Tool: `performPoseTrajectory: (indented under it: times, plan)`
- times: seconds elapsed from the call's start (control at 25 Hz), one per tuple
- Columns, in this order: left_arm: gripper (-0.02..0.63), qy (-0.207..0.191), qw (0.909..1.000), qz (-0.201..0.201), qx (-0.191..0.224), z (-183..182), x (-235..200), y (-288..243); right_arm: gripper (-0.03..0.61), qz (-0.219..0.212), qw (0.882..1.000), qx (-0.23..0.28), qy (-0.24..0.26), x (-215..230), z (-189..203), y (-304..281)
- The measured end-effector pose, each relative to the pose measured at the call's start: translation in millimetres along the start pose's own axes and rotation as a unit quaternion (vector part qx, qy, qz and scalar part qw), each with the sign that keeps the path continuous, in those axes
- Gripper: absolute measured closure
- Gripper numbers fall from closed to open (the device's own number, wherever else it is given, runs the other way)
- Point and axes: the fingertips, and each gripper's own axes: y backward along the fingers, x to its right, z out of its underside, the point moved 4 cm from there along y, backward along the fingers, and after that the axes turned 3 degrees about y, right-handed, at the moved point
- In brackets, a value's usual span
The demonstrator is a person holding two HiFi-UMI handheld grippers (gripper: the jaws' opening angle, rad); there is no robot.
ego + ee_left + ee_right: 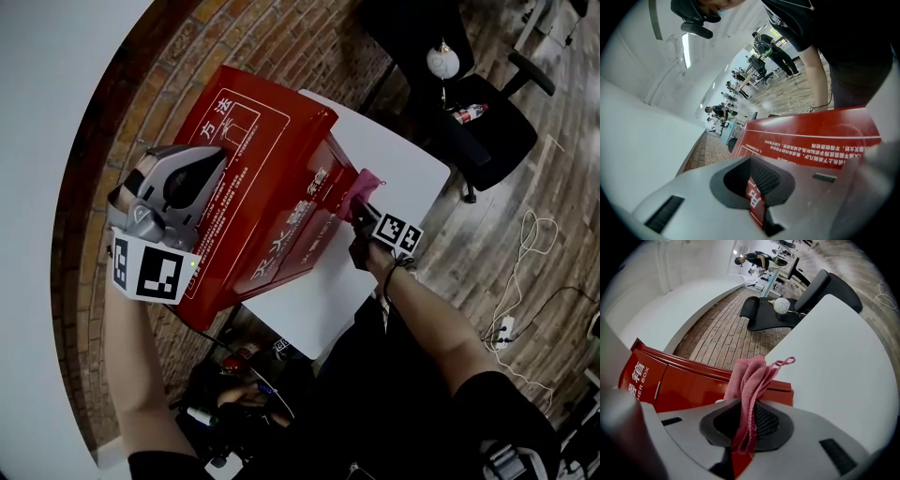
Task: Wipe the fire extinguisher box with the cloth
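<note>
Closest to us, the left gripper (754, 197) rests on the sloping lid of the fire extinguisher box (272, 187). Its jaws are drawn nearly together. In the narrow slit between them sits a red strip of the lid with a white character on it, but we cannot tell whether the pads actually clamp it. Across from it, the right gripper (745, 427) pinches the pink cloth (750, 380). The fabric is folded double between the pads and stands up above them, with a small loop sticking out at the top. In the head view the cloth sits against the box's right-hand end, at its upper corner. The red box stands on a white table (394, 150), near the table's left side, with white print on its lid and front. Beyond the table we see a black office chair (487, 131) carrying a white ball (442, 62) and a bottle (466, 113). A brick floor (281, 37) runs along a white wall.
</note>
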Motion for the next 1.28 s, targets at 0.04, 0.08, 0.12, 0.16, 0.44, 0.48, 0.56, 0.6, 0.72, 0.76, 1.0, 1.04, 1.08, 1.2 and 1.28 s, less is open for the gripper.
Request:
performPoseTrajectory:
  times: [0.04, 0.08, 0.12, 0.16, 0.44, 0.48, 0.56, 0.6, 0.72, 0.76, 1.0, 1.04, 1.08, 1.2, 1.28]
  plan:
    - [0.584, 0.000, 1.0000, 0.000, 0.000, 0.0, 0.1, 0.0, 0.505, 0.005, 1.000, -0.002, 0.002, 3.7, 0.8, -1.3]
    - [0.584, 0.000, 1.0000, 0.000, 0.000, 0.1, 0.2, 0.1, 0.505, 0.009, 1.000, -0.004, 0.004, 7.2, 1.7, -2.5]
    - [0.584, 0.000, 1.0000, 0.000, 0.000, 0.0, 0.2, 0.2, 0.505, 0.014, 1.000, -0.006, 0.006, 10.7, 2.6, -3.6]
    - [0.584, 0.001, 1.0000, 0.000, 0.000, -0.1, 0.3, 0.2, 0.505, 0.018, 1.000, -0.008, 0.008, 14.0, 3.3, -4.4]
    - [0.584, 0.000, 1.0000, 0.000, 0.000, -0.1, 0.2, 0.4, 0.505, 0.045, 0.999, -0.017, 0.013, 34.4, 6.7, -11.7]
    - [0.584, 0.000, 1.0000, 0.000, 0.000, 0.0, 0.4, 0.3, 0.505, 0.049, 0.999, -0.017, 0.014, 36.8, 7.2, -12.4]
    - [0.584, 0.000, 1.0000, 0.000, 0.000, 0.3, 0.3, 0.4, 0.505, 0.060, 0.998, -0.021, 0.016, 43.0, 8.8, -14.3]
    - [0.584, 0.000, 1.0000, 0.000, 0.000, 0.4, 0.2, 0.5, 0.505, 0.069, 0.997, -0.026, 0.018, 46.8, 10.1, -15.5]
    - [0.584, 0.000, 1.0000, 0.000, 0.000, 0.4, 0.2, 0.6, 0.505, 0.089, 0.995, -0.036, 0.025, 57.9, 14.5, -19.2]
    - [0.584, 0.000, 1.0000, 0.000, 0.000, 0.3, 0.3, 0.5, 0.505, 0.092, 0.995, -0.037, 0.027, 61.1, 15.4, -20.3]
    - [0.584, 0.000, 1.0000, 0.000, 0.000, -0.2, 0.2, 0.7, 0.506, 0.111, 0.992, -0.041, 0.032, 74.9, 17.4, -25.0]
    - [0.584, 0.000, 1.0000, 0.000, 0.000, -0.1, 0.0, 0.7, 0.505, 0.115, 0.992, -0.042, 0.033, 76.6, 18.1, -25.8]
    - [0.584, 0.000, 1.0000, 0.000, 0.000, 0.0, 0.0, 0.6, 0.505, 0.120, 0.991, -0.045, 0.034, 78.8, 19.1, -26.6]
    - [0.584, 0.000, 1.0000, 0.000, 0.000, 0.4, 0.4, 0.5, 0.505, 0.145, 0.986, -0.066, 0.049, 85.3, 24.0, -29.3]
    - [0.584, 0.000, 1.0000, 0.000, 0.000, 0.7, 0.3, 0.1, 0.505, 0.157, 0.982, -0.079, 0.064, 87.7, 26.7, -31.1]
